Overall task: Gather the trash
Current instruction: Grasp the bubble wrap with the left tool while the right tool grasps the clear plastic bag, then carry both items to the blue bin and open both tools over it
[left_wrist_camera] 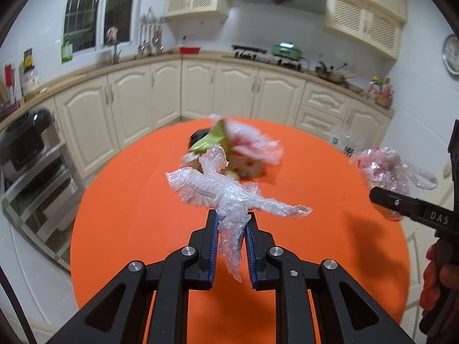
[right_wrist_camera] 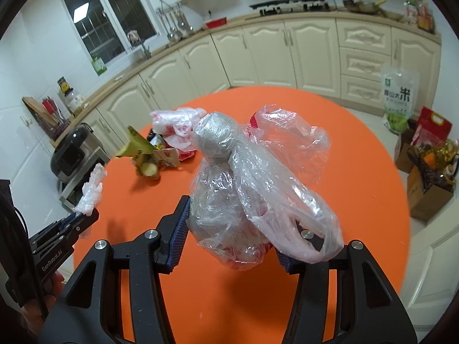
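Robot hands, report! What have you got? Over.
Left gripper shut on bubble wrap. Right gripper shut on plastic bag. Trash pile waits on table.

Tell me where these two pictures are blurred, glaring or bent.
Left wrist view: the trash pile mid-table is smeared by blur, while the crumpled wrap in the left tool is sharp; cabinets bow with fisheye distortion. Right wrist view: mostly sharp, glare glints on the clear bag in the right tool, and a shadow falls on the orange table.

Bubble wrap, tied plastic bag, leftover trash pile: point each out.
bubble wrap [left_wrist_camera: 229, 197], left wrist view, crumpled middle above the fingertips
tied plastic bag [right_wrist_camera: 229, 209], right wrist view, bulging body
trash pile [right_wrist_camera: 166, 143], right wrist view, middle of heap
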